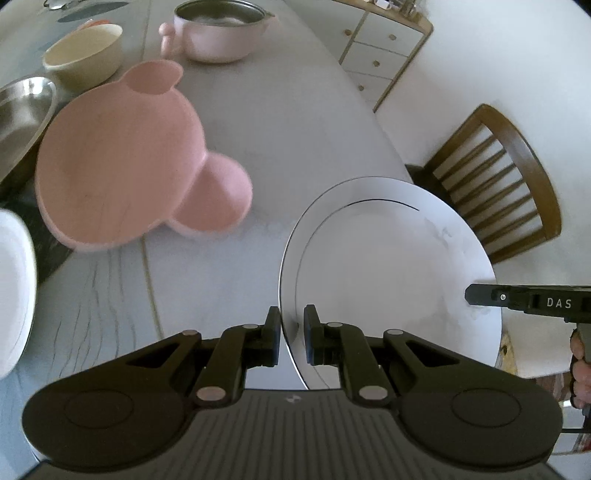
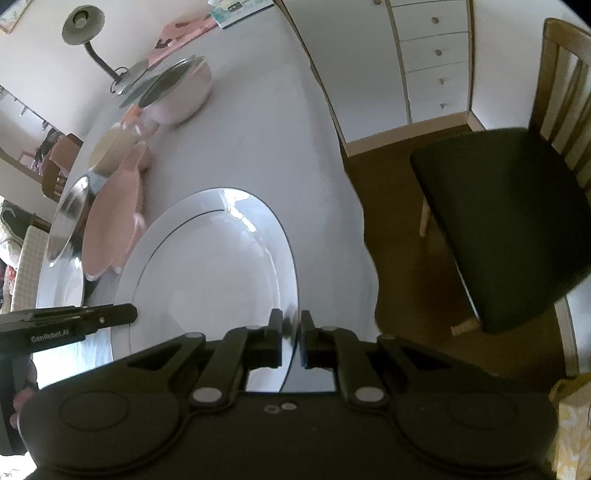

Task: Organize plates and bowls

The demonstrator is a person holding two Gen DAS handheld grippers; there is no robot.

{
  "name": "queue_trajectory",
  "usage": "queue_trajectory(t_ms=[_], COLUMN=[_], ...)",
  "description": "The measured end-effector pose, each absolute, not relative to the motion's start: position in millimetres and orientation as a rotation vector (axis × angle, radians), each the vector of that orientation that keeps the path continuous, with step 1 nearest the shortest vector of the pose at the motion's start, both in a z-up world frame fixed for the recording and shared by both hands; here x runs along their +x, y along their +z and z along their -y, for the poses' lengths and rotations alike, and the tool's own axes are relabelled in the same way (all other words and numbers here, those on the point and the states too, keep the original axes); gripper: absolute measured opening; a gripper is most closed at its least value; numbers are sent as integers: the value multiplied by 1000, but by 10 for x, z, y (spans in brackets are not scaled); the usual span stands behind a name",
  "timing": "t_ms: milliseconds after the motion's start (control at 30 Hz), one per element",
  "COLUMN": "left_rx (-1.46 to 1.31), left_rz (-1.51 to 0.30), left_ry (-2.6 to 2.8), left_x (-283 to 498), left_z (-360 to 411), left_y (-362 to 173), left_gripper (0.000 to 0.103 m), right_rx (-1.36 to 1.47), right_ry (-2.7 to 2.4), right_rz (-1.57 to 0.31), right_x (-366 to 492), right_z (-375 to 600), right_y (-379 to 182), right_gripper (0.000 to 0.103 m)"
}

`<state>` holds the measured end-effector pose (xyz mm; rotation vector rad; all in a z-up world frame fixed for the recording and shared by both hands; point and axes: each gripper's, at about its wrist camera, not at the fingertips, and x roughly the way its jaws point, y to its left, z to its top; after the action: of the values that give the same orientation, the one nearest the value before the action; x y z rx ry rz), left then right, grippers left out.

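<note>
A large white plate (image 1: 388, 277) with a thin dark ring hangs tilted above the pale table, held by both grippers. My left gripper (image 1: 291, 332) is shut on its near left rim. My right gripper (image 2: 291, 339) is shut on the opposite rim of the same plate (image 2: 210, 277). Each gripper shows in the other's view, the right gripper (image 1: 476, 295) at the plate's right edge and the left gripper (image 2: 122, 314) at its left edge. A pink bear-shaped plate (image 1: 122, 162) lies on the table further left.
Behind the pink plate stand a cream bowl (image 1: 85, 51), a pink pot (image 1: 221, 33) with a steel lining and a steel dish (image 1: 22, 110). Another white plate (image 1: 14, 288) lies at the left edge. A wooden chair (image 2: 509, 214) and a white drawer cabinet (image 2: 424, 66) stand past the table's edge.
</note>
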<state>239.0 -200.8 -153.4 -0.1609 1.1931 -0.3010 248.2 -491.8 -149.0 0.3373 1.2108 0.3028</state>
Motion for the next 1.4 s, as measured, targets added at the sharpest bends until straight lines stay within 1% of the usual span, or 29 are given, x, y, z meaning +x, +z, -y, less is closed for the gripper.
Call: queue_trajectory(t_ms=[167,433,867,900,967,1033,1133,1333,1400], left_rx=[-139,-98,-42,-36,-32,-28,-9,-21,-29], left_rz=[-1196,-1222,-1193,-1191,-1190,-1194,-1167,-1133,-1112], left_ry=[-310,-302,-327,-329,-335,-342,-343,-282,-261], left_x=[2016,1686,1598,1591,1567,1545,1490,1459,1451], left_z=[1881,1733,1779,1785,1786,1779,1770,1771,1775], left_y=[-1541,-1595,-1635,-1637,-1627,-1616,-1582,-1437,-1382], left_gripper=[11,11,11,11,11,11,11,11,11], right_rx=[349,364,354,357,352,346,345,209,169], right_ry=[292,274,204,198,187,158,132,209,246], right_rz=[-1213,-1227,-1211,-1205,-1194,-1183,-1167,-1107,-1094], right_x=[2108,1728,1542,1532,1522,1513,1487,1467,1487], right_z=[4776,4610,4492,4489,4470,4468,4505,4447,4412], right_y=[-1498,-1631,-1761,-1761,-1745,-1714,-1639,-1360,-1268], right_gripper=[10,10,13,14,21,23,28,31,33])
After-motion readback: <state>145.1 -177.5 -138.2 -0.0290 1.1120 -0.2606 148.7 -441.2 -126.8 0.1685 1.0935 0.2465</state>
